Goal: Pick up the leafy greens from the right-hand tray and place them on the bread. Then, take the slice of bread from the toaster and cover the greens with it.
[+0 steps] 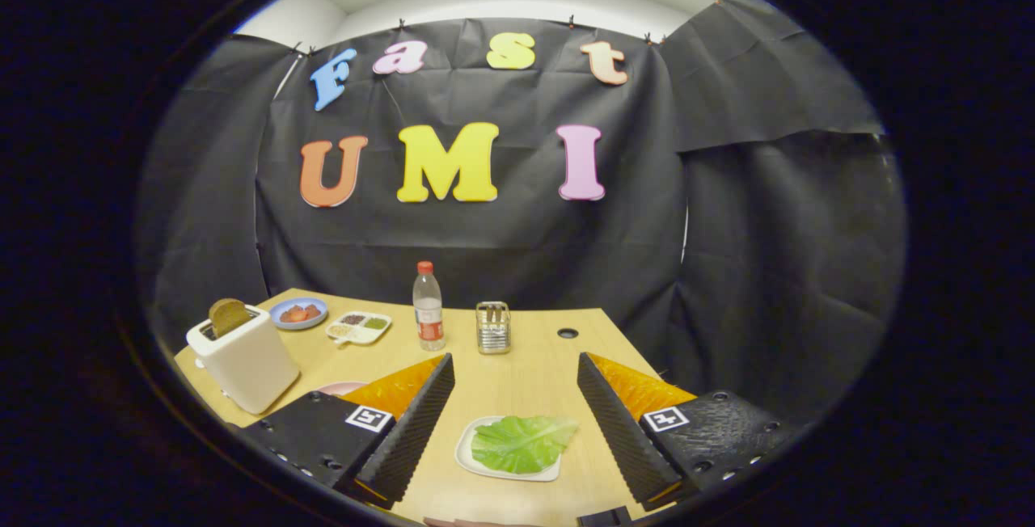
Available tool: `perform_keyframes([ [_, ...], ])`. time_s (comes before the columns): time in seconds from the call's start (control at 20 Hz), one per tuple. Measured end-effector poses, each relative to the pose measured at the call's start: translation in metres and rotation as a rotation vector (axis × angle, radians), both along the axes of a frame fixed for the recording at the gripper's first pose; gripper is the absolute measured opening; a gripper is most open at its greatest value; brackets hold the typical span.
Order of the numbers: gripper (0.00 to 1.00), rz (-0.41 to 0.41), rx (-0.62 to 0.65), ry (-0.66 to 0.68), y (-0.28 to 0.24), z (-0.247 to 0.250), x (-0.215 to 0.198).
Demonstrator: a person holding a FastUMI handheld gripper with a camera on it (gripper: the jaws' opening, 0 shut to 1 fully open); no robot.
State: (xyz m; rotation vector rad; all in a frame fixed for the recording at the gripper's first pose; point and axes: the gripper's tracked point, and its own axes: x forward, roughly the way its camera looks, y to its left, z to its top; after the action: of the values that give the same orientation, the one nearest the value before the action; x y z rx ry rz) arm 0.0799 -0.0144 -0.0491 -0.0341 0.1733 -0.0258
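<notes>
My gripper point(516, 406) hangs released, its fingers spread wide and holding nothing, above the wooden table point(517, 365). The leafy greens point(521, 444) lie on a small white tray point(469, 456) between my fingers, below them. To grasp well, I judge I should lower straight down, centre the leaf's thicker middle between the fingers, then pinch gently so it doesn't tear. The toaster point(242, 357), a slice of bread point(229, 315) standing in it, sits beyond my left finger. A pink plate point(340, 387) peeks out beside that finger; I can't tell what it holds.
</notes>
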Motion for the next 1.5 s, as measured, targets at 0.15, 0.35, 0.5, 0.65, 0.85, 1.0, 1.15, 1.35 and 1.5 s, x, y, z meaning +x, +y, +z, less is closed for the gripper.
perform_keyframes([
  [0.15, 0.97, -0.039, 0.006, 0.102, -0.024, -0.033, 0.034],
  [0.35, 0.97, -0.07, 0.073, 0.293, -0.05, -0.097, 0.068],
  [0.5, 0.94, -0.089, 0.173, 0.419, -0.058, -0.139, 0.082],
  [0.65, 0.91, -0.082, 0.26, 0.505, -0.056, -0.175, 0.089],
  [0.85, 0.82, -0.085, 0.27, 0.566, -0.052, -0.198, 0.098],
  [1.0, 0.69, -0.104, 0.251, 0.558, -0.055, -0.195, 0.102],
  [1.15, 0.48, -0.118, 0.214, 0.573, -0.054, -0.199, 0.104],
  [1.35, 0.4, -0.124, 0.189, 0.57, -0.054, -0.195, 0.102],
  [1.5, 0.19, -0.121, 0.155, 0.562, -0.052, -0.189, 0.097],
])
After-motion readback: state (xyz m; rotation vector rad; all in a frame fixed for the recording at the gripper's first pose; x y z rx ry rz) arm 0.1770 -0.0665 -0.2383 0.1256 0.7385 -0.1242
